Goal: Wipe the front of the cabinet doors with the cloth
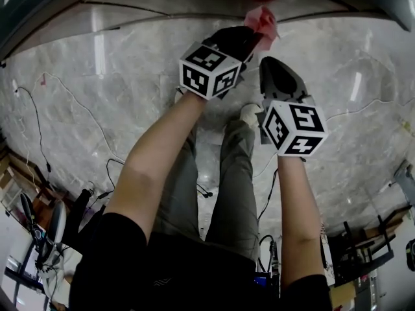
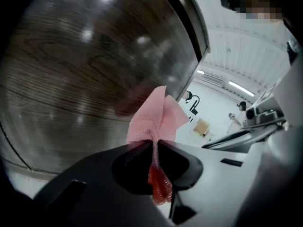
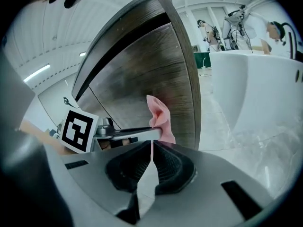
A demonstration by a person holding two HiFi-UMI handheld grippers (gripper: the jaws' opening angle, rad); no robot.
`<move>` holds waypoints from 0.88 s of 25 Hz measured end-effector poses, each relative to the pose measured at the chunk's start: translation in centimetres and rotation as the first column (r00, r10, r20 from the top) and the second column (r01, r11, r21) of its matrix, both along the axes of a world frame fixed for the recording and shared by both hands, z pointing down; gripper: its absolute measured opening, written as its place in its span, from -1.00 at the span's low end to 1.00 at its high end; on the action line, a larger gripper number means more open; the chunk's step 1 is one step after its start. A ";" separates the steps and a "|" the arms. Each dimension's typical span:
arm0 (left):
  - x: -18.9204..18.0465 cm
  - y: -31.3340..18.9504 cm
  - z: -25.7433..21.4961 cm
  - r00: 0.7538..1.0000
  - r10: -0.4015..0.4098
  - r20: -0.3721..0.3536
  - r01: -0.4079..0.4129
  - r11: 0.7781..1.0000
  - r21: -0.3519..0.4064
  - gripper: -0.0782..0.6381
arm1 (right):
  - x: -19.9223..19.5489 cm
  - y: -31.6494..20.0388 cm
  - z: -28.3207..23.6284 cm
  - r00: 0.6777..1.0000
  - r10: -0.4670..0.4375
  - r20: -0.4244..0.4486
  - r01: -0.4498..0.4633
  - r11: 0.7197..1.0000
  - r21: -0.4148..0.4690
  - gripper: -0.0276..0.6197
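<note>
A pink mesh cloth (image 2: 159, 118) sticks out of my left gripper (image 2: 155, 144), which is shut on it; a red tail hangs behind the pads. The cloth's tip is close to the dark wood-grain cabinet door (image 2: 90, 65), and I cannot tell whether it touches. In the head view the left gripper (image 1: 254, 36) holds the cloth (image 1: 262, 19) up at the cabinet's lower edge (image 1: 162, 6). My right gripper (image 1: 273, 69) hangs just right of it, jaws shut on nothing. In the right gripper view, the right gripper (image 3: 151, 144) points at the cloth (image 3: 159, 118) and the door (image 3: 151, 70).
Under me lie a grey marble floor (image 1: 97, 102) and thin cables (image 1: 39, 118); the person's legs (image 1: 233, 180) stand below the grippers. A white counter or tub (image 3: 255, 93) stands right of the cabinet. People stand far off in a bright room (image 3: 208, 30). Clutter sits at the lower left (image 1: 39, 232).
</note>
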State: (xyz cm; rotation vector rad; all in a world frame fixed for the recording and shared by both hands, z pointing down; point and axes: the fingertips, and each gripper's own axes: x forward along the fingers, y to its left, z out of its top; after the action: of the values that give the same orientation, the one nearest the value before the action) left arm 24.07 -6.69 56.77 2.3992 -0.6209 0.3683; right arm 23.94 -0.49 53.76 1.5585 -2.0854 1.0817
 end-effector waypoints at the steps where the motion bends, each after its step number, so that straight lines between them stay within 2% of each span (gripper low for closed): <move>1: 0.2 0.3 -0.3 1.000 0.016 -0.003 -0.016 1.000 0.011 -0.69 | 0.2 0.1 0.0 1.000 0.002 -0.001 -0.002 1.000 0.001 -0.79; 4: -0.3 0.6 -1.0 1.000 0.015 -0.001 -0.015 0.999 0.046 -0.69 | 0.6 0.5 0.0 1.000 0.013 -0.003 -0.013 1.000 0.000 -0.79; 8: -2.6 0.2 -1.9 0.999 -0.052 0.014 0.051 0.996 0.073 -0.69 | 0.2 0.7 0.0 1.000 0.028 0.003 -0.028 1.000 -0.008 -0.79; 11: -4.2 0.2 -2.8 0.996 -0.085 0.000 0.085 0.994 0.068 -0.69 | -0.4 0.7 -0.3 0.999 0.036 0.008 -0.036 0.999 -0.010 -0.79; 16: -6.8 0.7 -4.5 0.997 -0.081 -0.004 0.081 0.995 0.066 -0.69 | -1.6 0.4 -1.1 0.999 0.046 0.013 -0.046 0.999 -0.005 -0.79; 22: -10.2 1.3 -6.0 0.990 -0.144 -0.008 0.144 0.988 0.050 -0.69 | -4.1 0.0 -2.0 0.999 0.048 0.025 -0.048 0.999 0.002 -0.79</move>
State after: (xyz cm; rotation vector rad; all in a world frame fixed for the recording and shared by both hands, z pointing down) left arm 13.90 -5.40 50.79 2.3846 -0.8054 0.2883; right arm 19.84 -0.47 51.80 1.6124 -2.0760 1.1207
